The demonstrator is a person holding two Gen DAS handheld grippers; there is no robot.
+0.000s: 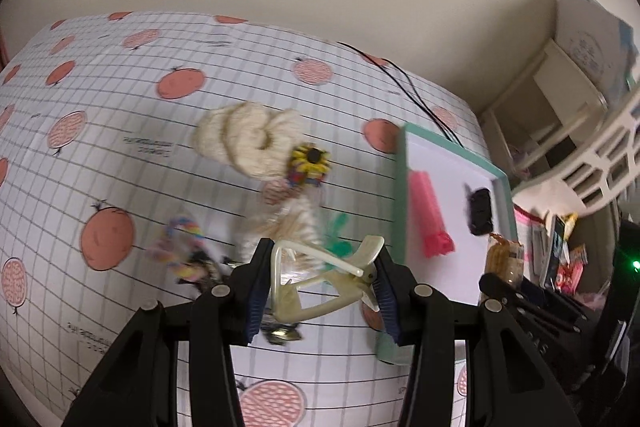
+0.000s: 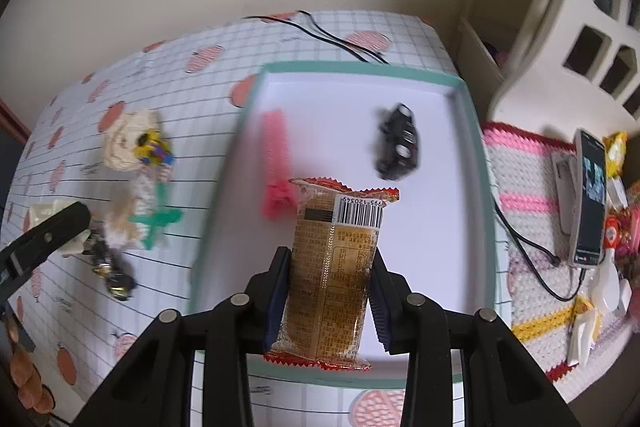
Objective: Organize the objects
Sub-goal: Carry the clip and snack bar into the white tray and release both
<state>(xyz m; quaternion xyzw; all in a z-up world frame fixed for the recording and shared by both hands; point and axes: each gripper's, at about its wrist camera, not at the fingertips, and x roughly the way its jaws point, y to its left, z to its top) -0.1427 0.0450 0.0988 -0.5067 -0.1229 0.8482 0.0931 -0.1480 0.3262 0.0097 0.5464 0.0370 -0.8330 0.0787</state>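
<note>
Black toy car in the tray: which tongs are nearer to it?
Right. The right tongs, holding a snack packet, hover over the tray beside the black toy car; the left tongs are outside the tray.

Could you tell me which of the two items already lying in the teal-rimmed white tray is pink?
The pink ridged plastic clip, on the tray's left side; the other item is a black toy car farther right.

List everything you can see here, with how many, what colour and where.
tray: one, teal rim, white inside, on tablecloth
pink clip: one, in tray
toy car: one, black, in tray
snack packet: one, brown, in right gripper
hair claw: one, cream, in left gripper
scrunchie: one, cream, on tablecloth
sunflower clip: one, yellow, beside scrunchie
phone: one, right of tray
left gripper: black, closed on claw
right gripper: black, closed on packet
</note>
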